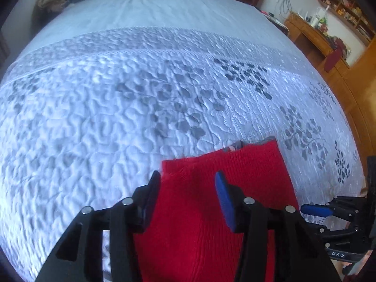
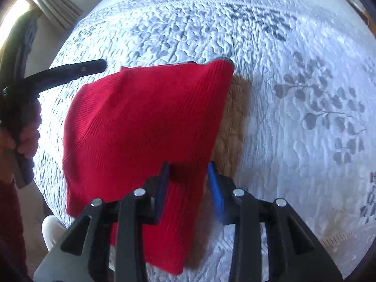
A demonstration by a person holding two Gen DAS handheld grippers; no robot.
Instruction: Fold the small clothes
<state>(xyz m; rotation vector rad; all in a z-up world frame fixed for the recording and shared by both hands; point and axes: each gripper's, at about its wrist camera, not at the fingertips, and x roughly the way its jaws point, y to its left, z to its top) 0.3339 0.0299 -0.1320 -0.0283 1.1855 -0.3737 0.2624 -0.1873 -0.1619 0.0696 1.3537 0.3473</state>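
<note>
Here the red garment [image 2: 145, 127] lies folded on the bed [image 1: 117, 117], lower middle of both frames. The left claw [image 1: 188, 195] and right claw [image 2: 188, 183] gape, released; press edges flat, square the corners.

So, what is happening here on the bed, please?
A person is folding a small red knit garment on a bed with a quilted bedspread, holding a gripper in each hand. The garment lies on the bedspread, apparently already folded over at least once. The left gripper and the right gripper are both above its near part with jaws open. Neither one is gripping the cloth at this moment.
</note>
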